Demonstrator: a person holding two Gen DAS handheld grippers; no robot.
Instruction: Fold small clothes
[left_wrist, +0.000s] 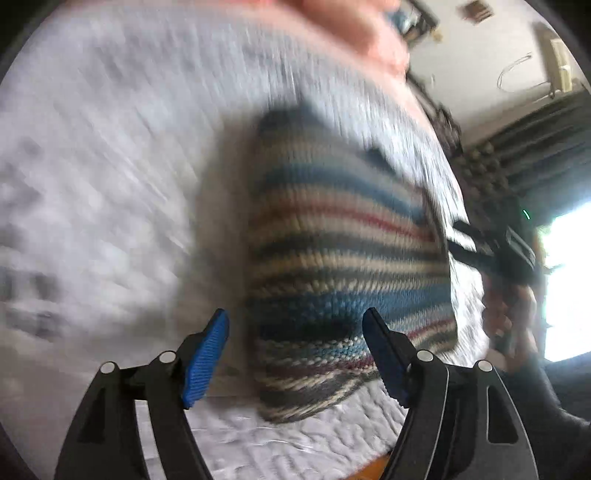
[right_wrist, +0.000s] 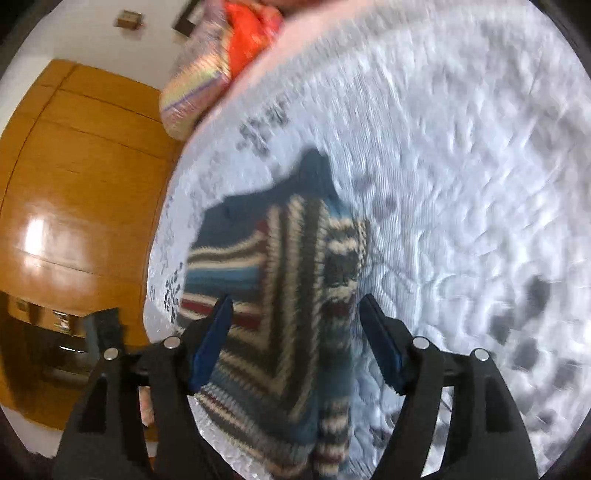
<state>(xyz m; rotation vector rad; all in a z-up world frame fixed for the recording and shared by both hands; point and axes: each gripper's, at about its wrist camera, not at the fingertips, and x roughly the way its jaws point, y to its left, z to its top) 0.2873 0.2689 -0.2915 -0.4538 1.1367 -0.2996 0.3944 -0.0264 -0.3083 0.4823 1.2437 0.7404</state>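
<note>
A small striped knit sweater (left_wrist: 332, 266), blue, cream, grey and dark red, lies on a white textured bedspread (left_wrist: 110, 184). My left gripper (left_wrist: 295, 325) hovers open just above its near edge, blue pads apart with nothing between them. In the right wrist view the same sweater (right_wrist: 280, 280) lies partly folded, a sleeve laid along its right side. My right gripper (right_wrist: 295, 314) is open over it, holding nothing. Both views are blurred by motion.
The white bedspread (right_wrist: 461, 166) fills the right wrist view to the right. A wooden wardrobe (right_wrist: 74, 166) stands left of the bed. Orange and striped bedding (right_wrist: 207, 66) lies at the far edge. The other gripper and a hand (left_wrist: 509, 280) show at right.
</note>
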